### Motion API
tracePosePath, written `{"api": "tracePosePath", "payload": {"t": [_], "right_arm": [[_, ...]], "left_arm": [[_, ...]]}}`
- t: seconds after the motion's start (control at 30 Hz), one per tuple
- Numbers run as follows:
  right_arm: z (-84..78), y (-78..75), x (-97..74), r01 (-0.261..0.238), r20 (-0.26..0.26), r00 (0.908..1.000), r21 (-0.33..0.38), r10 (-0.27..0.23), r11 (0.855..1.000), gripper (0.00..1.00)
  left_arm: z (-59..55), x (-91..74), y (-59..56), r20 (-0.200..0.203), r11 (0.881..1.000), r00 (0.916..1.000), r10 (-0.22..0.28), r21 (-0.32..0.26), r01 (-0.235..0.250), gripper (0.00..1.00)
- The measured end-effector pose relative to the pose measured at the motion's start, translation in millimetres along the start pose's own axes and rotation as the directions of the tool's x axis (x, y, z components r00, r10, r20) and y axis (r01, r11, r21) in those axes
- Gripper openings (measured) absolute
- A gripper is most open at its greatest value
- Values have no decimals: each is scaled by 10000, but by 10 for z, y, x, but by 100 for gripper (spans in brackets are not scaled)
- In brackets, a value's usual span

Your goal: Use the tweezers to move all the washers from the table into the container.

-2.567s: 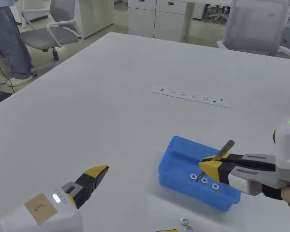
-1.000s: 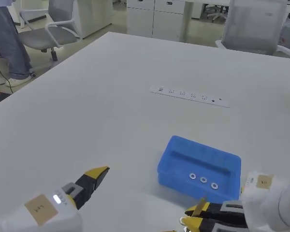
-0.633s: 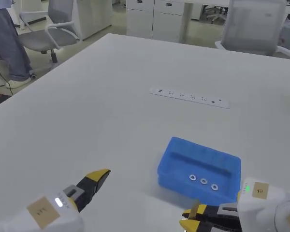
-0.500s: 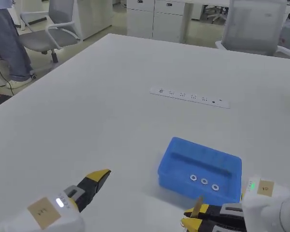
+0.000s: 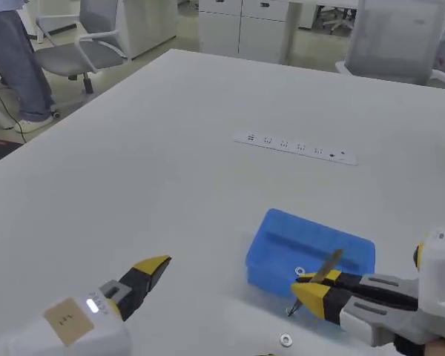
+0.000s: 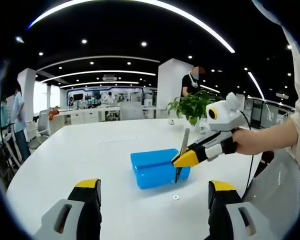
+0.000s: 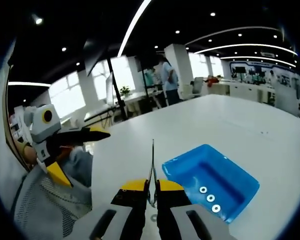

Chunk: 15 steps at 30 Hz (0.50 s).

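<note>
Right gripper (image 5: 305,287): jaws clamped together on the tweezers (image 5: 328,265), with nothing else between them. Tweezer tips slanted down just in front of the near wall of the blue container (image 5: 315,239), clear of the table; too small to tell whether anything is pinched there. Left gripper (image 6: 153,186): jaws spread wide apart with nothing in them, low over the near left of the table and well apart from the container.

Three washers (image 7: 210,198) in a short row on the container floor. One more washer (image 5: 285,340) loose on the table, near the tweezer tips on the side away from the container.

Table (image 5: 170,163): broad, white, matte. A white power strip (image 5: 295,147) flat on it, beyond the container.

Beyond the far edge: a grey office chair (image 5: 89,44) at the left, the legs of a standing person (image 5: 11,59) beside it, and white cabinets (image 5: 245,30). In the left gripper view, a leafy green plant (image 6: 192,106) behind the table, a dark ceiling with spot lights and long curved light strips.
</note>
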State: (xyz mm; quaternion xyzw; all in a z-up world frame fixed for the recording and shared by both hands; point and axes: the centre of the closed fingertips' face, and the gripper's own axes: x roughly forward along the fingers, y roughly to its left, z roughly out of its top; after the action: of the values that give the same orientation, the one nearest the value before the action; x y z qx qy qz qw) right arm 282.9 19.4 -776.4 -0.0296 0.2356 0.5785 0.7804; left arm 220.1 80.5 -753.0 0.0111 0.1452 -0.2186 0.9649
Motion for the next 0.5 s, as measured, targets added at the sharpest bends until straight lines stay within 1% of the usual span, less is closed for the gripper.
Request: {"api": "tracePosePath", "payload": {"t": [0.13,0.3,0.5], "right_arm": [[113,-65,16,-6,251,9997,140,3,9999,3],[236,-159,73,-128,518,9986,422,106,9990,3],[342,-313,187,-352,876,9958,1135,252,9929,3]], "left_arm": [[-2,1,-7,-9,10000,10000,-28,10,28,90],[2,-4,1,14,10000,10000,5,-3,-5,90],[7,-4,-5,31,10000,10000,-20,0,20,90]]}}
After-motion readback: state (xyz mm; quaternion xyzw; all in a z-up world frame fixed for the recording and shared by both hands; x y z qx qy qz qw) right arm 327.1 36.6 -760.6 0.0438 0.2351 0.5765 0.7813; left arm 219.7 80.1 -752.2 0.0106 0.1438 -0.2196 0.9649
